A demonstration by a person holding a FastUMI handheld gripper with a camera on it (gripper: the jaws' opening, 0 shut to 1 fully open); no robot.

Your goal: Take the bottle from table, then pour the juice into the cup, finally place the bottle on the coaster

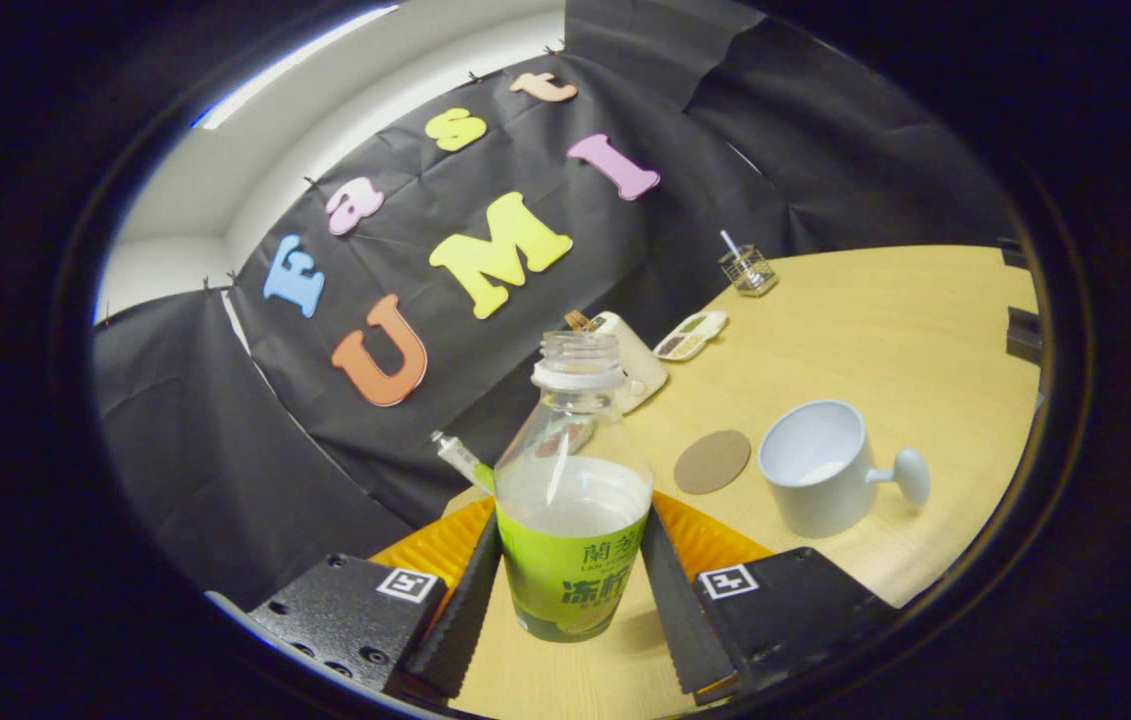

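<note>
1. Nearest: gripper (571,590), both fingers closed in against the sides of the bottle (572,500), one finger (470,590) on one side, the other on the opposite side. Jaws narrowed to the bottle's width; it is held between them at label height.
2. Bottle: one. Clear plastic, green label, no cap on the neck, pale liquid up to just above the label. It leans slightly toward the cup side. Its base sits low between the fingers; whether it touches the table (885,330) I cannot tell.
3. Just behind the bottle, on the far side from the cup: one small tube-like item (460,460) with a green end, lying near the table's edge by the wall. Partly hidden; identity unclear.
4. Ahead of the fingers, on the cup side: one round brown coaster (713,461), flat, nothing on it. One pale cup (818,465) beside it, close but apart, tipped with its mouth toward the gripper and its handle pointing away from the coaster.
5. Open room: bare wood lies between the bottle and the coaster, and a wide bare stretch runs beyond the cup to the far edge.
6. Farther, along the wall edge: one white boxy device (637,362) directly behind the bottle neck, then one small tray (691,335) with compartments.
7. Farthest: one clear glass holder (747,270) with a stick standing in it, near the wall at the table's back edge.
</note>
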